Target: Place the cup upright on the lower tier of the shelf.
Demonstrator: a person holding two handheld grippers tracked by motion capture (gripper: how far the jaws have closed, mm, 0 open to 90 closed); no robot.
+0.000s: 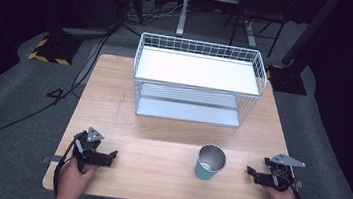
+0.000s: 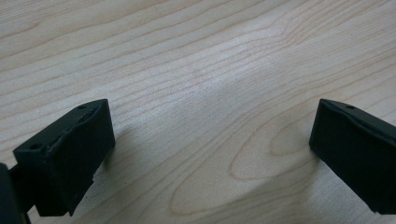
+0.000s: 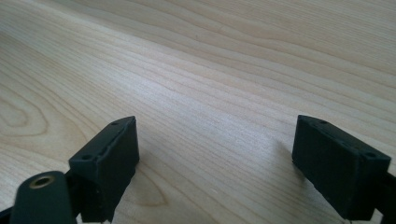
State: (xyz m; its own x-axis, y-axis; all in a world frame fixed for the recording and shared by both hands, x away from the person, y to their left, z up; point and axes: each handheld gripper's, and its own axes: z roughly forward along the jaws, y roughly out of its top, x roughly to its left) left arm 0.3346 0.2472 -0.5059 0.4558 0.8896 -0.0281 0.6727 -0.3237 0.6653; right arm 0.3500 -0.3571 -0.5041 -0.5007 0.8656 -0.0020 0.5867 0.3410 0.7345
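Note:
A metal cup [image 1: 210, 161] with a blue lower half stands upright near the front of the wooden table [image 1: 113, 107], right of centre. My left gripper [image 1: 111, 156] rests low at the front left, held by a hand, pointing right toward the cup. In the left gripper view its jaws stand wide apart over bare wood [image 2: 210, 93], nothing between them. My right gripper [image 1: 251, 174] sits at the front right, pointing left at the cup, a short gap away. Its jaws in the right gripper view are apart over bare wood [image 3: 210, 84] with nothing held.
A white wire basket rack [image 1: 197, 79] with two shelves stands at the back middle of the table. Cables and stand feet lie on the dark floor [image 1: 13, 101] beyond the table. The table's front edge runs just below both hands.

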